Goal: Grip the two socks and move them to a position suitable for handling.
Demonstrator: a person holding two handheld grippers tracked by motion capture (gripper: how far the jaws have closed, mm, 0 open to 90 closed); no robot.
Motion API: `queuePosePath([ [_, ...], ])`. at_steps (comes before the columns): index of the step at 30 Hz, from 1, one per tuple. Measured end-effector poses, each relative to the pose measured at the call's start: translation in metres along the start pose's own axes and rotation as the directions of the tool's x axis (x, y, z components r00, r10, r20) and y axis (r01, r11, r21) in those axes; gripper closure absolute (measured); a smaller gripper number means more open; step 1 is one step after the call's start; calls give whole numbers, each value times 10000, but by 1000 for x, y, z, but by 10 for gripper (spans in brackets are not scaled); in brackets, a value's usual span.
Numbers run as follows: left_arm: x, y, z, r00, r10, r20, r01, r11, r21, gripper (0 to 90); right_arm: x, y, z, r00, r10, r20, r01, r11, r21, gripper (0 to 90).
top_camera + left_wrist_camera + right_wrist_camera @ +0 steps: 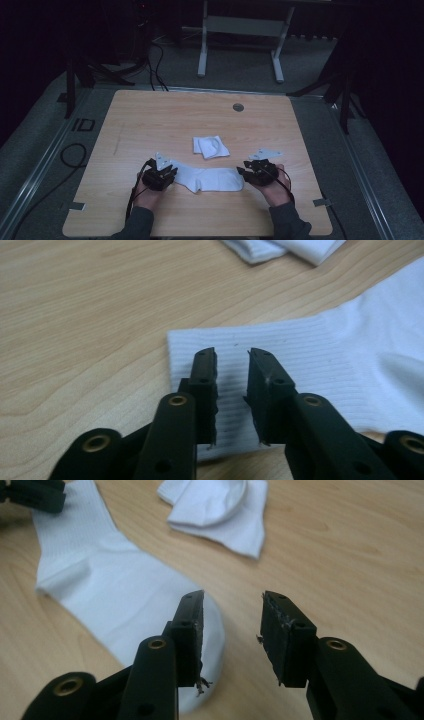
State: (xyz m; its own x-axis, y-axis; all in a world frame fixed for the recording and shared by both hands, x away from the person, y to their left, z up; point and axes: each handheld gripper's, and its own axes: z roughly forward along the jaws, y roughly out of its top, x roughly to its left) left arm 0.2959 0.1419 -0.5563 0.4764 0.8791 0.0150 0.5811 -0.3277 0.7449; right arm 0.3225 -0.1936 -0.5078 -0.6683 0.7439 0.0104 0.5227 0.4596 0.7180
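We held both forearms in from the near edge of the wooden table (150, 120), hands low and angled inward toward each other. A white sock (207, 178) lay flat between them, near the table's near edge. Our left gripper (232, 390) hovered over the sock's ribbed cuff, jaws parted, grasping nothing. Our right gripper (232, 635) sat at the toe end, jaws released and apart, bare wood between them. A folded white sock (210, 147) rested farther away, apart.
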Motion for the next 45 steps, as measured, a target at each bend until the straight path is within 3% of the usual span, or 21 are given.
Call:
queuePosePath([
  [7,2,1,-6,9999,-100,92,103,9996,-280,691,1,27,25,9992,-398,66,398,9992,-60,592],
  [12,3,1,-6,9998,-189,64,192,9992,-339,684,-3,46,43,9994,-336,22,337,9994,-96,591],
  [13,3,1,-6,9998,-193,35,194,9992,-348,683,-7,57,55,9996,-274,35,274,9996,-3,591],
  [20,5,1,-11,9998,-206,-34,205,9990,-404,680,-14,73,81,9999,106,-15,-106,9996,245,597],
  [24,7,1,-11,9995,-290,-81,286,9987,-413,679,-15,77,94,9993,261,-260,-250,9988,420,594],
  [27,7,1,-11,9995,-287,-107,282,9986,-437,679,-18,77,105,9991,425,-62,-420,9967,693,612],
  [29,7,1,-11,9995,-288,-107,283,9986,-445,680,-21,76,111,9983,589,-5,-587,9948,828,660],
  [30,7,1,-11,9995,-289,-115,284,9986,-436,680,-22,75,113,9978,663,-47,-657,9939,889,720],
  [31,7,2,-11,9995,-274,-140,268,9987,-430,679,-25,73,117,9958,899,-149,-882,9919,909,844],
  [32,7,2,-11,9995,-276,-137,270,9987,-440,679,-25,72,118,9949,1006,-100,-993,9912,878,876],
  [41,6,2,-11,9993,-333,-142,326,9983,-483,676,-12,68,112,9937,1060,-372,-1029,9918,764,882],
  [45,4,6,-12,9996,-277,-22,276,9982,-529,674,-3,67,112,9947,867,-546,-825,9938,741,882],
])
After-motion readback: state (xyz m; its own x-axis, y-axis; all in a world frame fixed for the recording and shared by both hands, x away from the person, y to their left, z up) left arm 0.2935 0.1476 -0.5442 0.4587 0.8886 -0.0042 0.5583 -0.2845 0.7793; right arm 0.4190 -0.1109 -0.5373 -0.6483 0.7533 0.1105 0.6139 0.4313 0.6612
